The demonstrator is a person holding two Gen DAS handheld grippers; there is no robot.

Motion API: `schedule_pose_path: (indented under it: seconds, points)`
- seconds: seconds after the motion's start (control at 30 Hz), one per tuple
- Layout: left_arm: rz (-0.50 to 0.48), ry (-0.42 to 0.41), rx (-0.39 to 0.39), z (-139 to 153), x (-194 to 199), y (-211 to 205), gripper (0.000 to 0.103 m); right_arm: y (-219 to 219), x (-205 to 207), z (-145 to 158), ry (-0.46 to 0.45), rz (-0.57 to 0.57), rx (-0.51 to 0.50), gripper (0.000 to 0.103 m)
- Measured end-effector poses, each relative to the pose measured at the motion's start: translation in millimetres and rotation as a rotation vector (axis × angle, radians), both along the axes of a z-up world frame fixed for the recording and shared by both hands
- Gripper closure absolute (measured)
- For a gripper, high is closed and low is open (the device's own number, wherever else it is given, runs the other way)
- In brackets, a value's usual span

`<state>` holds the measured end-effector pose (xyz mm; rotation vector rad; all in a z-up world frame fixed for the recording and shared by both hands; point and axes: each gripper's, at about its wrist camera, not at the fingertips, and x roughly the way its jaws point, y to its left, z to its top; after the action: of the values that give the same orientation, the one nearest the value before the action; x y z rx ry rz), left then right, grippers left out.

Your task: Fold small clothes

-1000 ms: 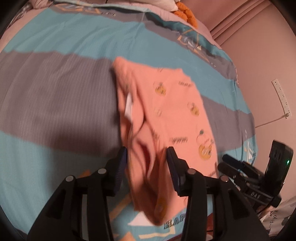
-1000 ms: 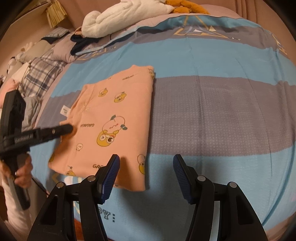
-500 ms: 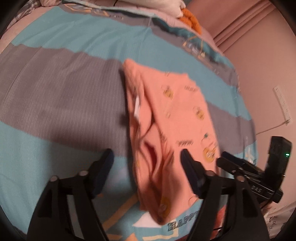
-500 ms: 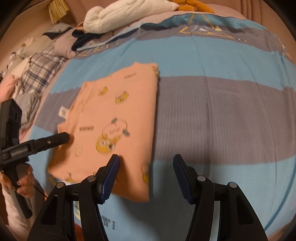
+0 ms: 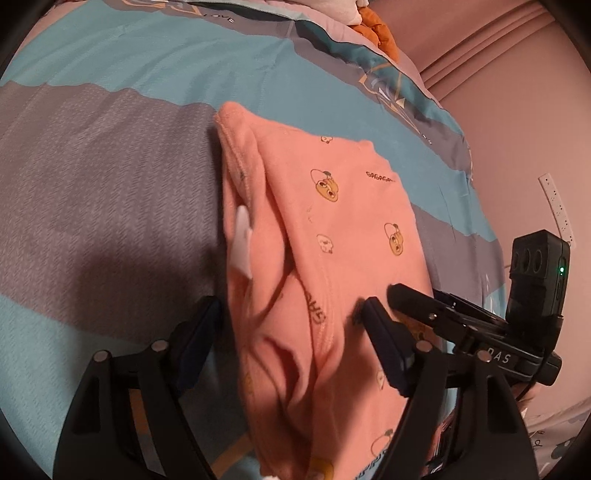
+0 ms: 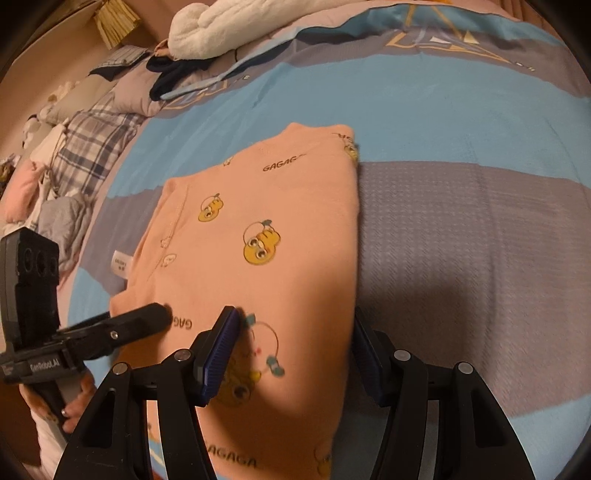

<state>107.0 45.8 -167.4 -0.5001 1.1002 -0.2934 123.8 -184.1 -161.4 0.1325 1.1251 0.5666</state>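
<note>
1. A bed (image 6: 461, 122) carries everything — its cover striped blue and grey.
2. A folded peach garment (image 6: 266, 229) lies flat on it.
3. At its far edge — white towel (image 6: 221, 26), plaid cloth (image 6: 92, 144).

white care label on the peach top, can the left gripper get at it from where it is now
Probably yes: the white care label sticks out at the peach top's open edge, just ahead of the closing left gripper, nothing covering it.

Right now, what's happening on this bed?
A person is folding a small orange garment on the striped bedspread with two handheld grippers. The left gripper straddles its rumpled near-left edge, jaws closing but not yet pinching. The right gripper sits open over the near-right edge.
</note>
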Motion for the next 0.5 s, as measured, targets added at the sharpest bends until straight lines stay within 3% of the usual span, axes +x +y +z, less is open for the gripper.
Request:
schedule_pose_path:
  seconds: [0.1, 0.2, 0.3, 0.5]
  points:
    - [-0.005, 0.015, -0.036, -2.5, 4.7, -3.6, 0.057, 0.8, 3.0, -0.7, -0.005, 0.007, 0.018, 0.048]
    - [0.012, 0.010, -0.021, 2.6, 3.5, -7.2, 0.071, -0.4, 5.1, -0.6, -0.001, 0.007, 0.041, 0.070]
    - [0.012, -0.024, 0.035, 17.2, -0.2, -18.3, 0.076, -3.8, 1.8, 6.6, -0.019, 0.005, 0.053, 0.079]
    - [-0.023, -0.104, 0.089, 49.2, -6.4, -41.1, 0.077, -13.4, -6.7, 30.5, -0.082, 0.009, 0.079, 0.081]
